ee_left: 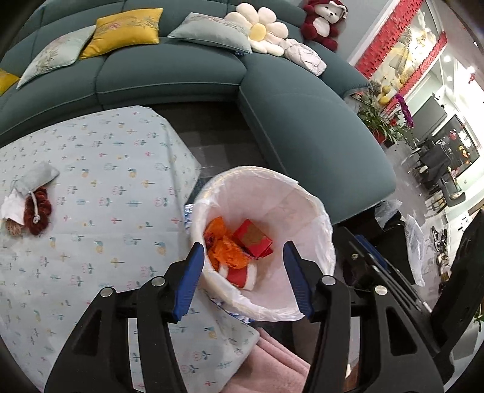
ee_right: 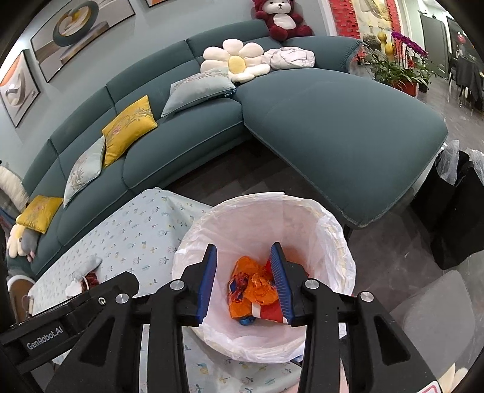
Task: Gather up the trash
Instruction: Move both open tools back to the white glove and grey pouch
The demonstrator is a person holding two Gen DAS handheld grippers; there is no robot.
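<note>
Over the bin (ee_left: 320, 211), lined with a white bag (ee_left: 272, 193) and standing at the edge of the table with the flowered cloth (ee_left: 99, 169). Inside, at the bottom: crumpled orange wrapper (ee_left: 224, 241), red box (ee_left: 252, 237), red-and-white pack (ee_left: 242, 275) beneath them. Left gripper (ee_left: 242, 251) above the near rim, blue pads parted wide, nothing between them. Right gripper (ee_right: 243, 254) also above the bin (ee_right: 341, 241), pads apart but narrower, nothing clamped, the orange wrapper (ee_right: 257, 284) seen well below in the gap. Still on the cloth, well apart from the bin: small grey pouch (ee_left: 39, 178) with white paper and a dark red scrunchie (ee_left: 37, 211) beside it. Behind, teal sofa (ee_left: 169, 72) with yellow and pale cushions, a flower pillow (ee_left: 260, 30), a red plush bear (ee_left: 320, 21).
</note>
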